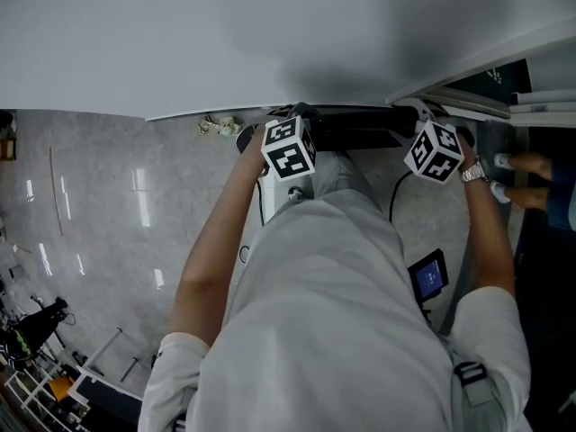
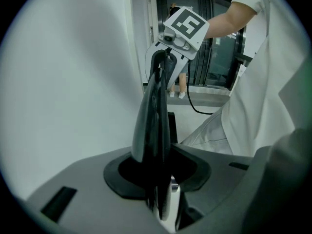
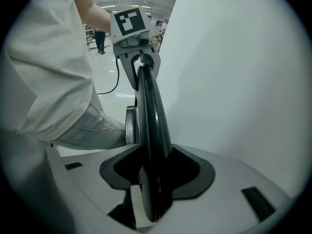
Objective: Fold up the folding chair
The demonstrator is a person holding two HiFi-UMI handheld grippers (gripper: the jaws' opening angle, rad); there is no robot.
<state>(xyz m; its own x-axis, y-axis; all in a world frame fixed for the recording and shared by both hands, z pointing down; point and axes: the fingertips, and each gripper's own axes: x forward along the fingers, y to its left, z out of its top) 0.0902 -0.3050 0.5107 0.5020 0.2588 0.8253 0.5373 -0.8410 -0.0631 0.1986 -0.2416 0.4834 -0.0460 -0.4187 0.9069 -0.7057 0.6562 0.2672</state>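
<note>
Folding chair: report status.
Left hand-held gripper, right hand-held gripper: both shut on black folding chair rim. Chair looks folded flat beside white wall. No obstruction seen.

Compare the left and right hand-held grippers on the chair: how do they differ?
The left hand-held gripper clamps the folding chair near its left end, the right hand-held gripper near its right end. The left holds what looks like a thinner edge. The right's jaws stand wider, round a thicker rim. Both grip its top edge.

With arms point(image 1: 211, 250) outstretched, left gripper point(image 2: 161, 186) and right gripper point(image 3: 151, 189) point downward, clamping the chair point(image 3: 148, 111).
</note>
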